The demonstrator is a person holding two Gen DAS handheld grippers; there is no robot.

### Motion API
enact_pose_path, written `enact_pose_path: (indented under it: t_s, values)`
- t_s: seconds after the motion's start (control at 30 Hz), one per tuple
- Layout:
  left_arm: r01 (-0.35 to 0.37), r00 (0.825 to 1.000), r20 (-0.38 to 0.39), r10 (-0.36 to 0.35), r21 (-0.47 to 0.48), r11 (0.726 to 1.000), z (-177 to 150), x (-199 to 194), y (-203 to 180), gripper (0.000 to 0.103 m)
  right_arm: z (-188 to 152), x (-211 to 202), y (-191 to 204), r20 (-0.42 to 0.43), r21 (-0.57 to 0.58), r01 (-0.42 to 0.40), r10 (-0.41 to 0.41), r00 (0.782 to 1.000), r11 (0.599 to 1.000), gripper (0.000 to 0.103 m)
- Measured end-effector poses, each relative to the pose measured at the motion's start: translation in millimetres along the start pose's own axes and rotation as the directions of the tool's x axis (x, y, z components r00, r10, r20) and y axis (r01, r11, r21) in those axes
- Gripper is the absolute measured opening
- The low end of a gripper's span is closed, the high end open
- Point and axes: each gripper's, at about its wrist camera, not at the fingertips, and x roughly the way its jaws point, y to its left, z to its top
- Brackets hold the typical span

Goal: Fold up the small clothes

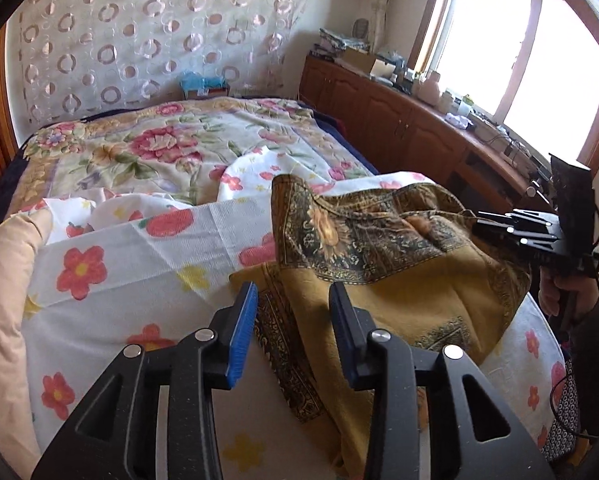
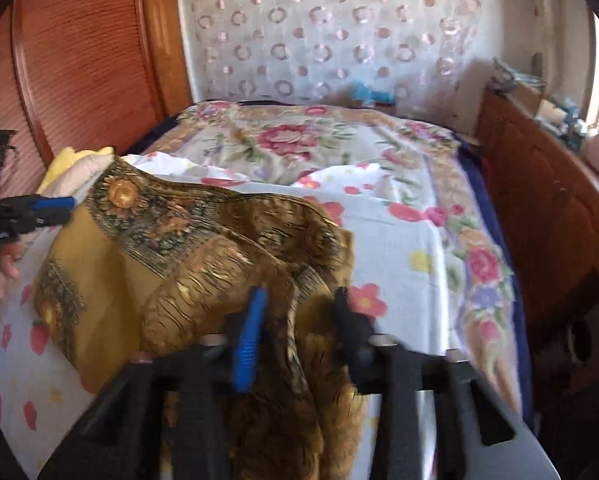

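I judge folding barely begun: mustard-yellow sunflower-print cloth [image 1: 399,280] lies rumpled on the flowered white sheet [image 1: 111,280], left gripper [image 1: 293,334] open over its edge, right gripper [image 2: 297,336] apparently apart around a bunch, blurred.

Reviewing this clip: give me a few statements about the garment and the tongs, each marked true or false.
1. The mustard patterned garment lies on a floral sheet. True.
2. The left tongs are clamped shut. False: the jaws stand apart over the garment's near edge.
3. The garment is folded into a neat square. False: it lies rumpled.
4. Garment cloth sits between the fingers of the right tongs. True.
5. A window is above wooden cabinets. True.
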Motion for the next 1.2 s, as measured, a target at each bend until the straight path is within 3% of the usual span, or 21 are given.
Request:
enact_pose_path:
  t_s: [0.03, 0.2, 0.33, 0.5, 0.67, 0.73, 0.83, 1.07, 1.2]
  values:
    - [-0.001, 1.000, -0.004, 0.001, -0.004, 1.000, 2.0, 3.9, 1.7, 0.038, 7.8, 3.6, -0.2, -0.001, -0.018, -0.005, 0.005, 1.000, 1.000, 0.005]
    - [-0.003, 1.000, -0.011, 0.003, -0.017, 1.000, 8.2, 14.6, 6.3, 0.038, 30.6, -1.0, 11.9, 0.103, -0.093, 0.049, -0.040, 0.994, 0.994, 0.003]
    - [-0.047, 0.998, -0.049, 0.045, -0.027, 0.999, 2.2, 25.5, 10.3, 0.038, 27.5, 20.9, 15.6, 0.065, -0.113, 0.080, -0.073, 0.995, 0.990, 0.003]
    - [-0.050, 0.995, -0.087, 0.046, -0.045, 0.998, -4.5, 35.5, 15.4, 0.038, 24.5, 26.5, 12.5, 0.038, -0.076, 0.093, -0.090, 0.995, 0.993, 0.004]
    - [-0.050, 0.995, -0.090, 0.046, -0.040, 0.998, -6.2, 38.0, 15.4, 0.039, 31.7, -2.9, 15.2, 0.051, -0.015, 0.118, -0.117, 0.992, 0.993, 0.025]
    - [-0.048, 0.995, -0.088, 0.045, -0.038, 0.998, -6.3, 37.5, 14.9, 0.039, 26.7, -11.2, 20.2, 0.053, 0.001, 0.107, -0.107, 0.993, 0.994, 0.043]
    - [-0.041, 0.996, -0.083, 0.038, -0.039, 0.998, -6.5, 37.3, 16.3, 0.039, 13.5, -16.9, 22.6, 0.031, 0.015, 0.110, -0.110, 0.993, 0.994, 0.054]
    - [-0.037, 0.996, -0.082, 0.033, -0.046, 0.998, -6.3, 37.7, 19.2, 0.039, -1.6, 1.7, 5.8, -0.076, 0.084, 0.132, -0.126, 0.989, 0.988, 0.063]
    - [-0.035, 0.995, -0.091, 0.030, -0.045, 0.998, -5.7, 37.7, 19.3, 0.039, 4.6, 17.8, -4.9, -0.069, 0.151, 0.089, -0.080, 0.994, 0.985, 0.066]
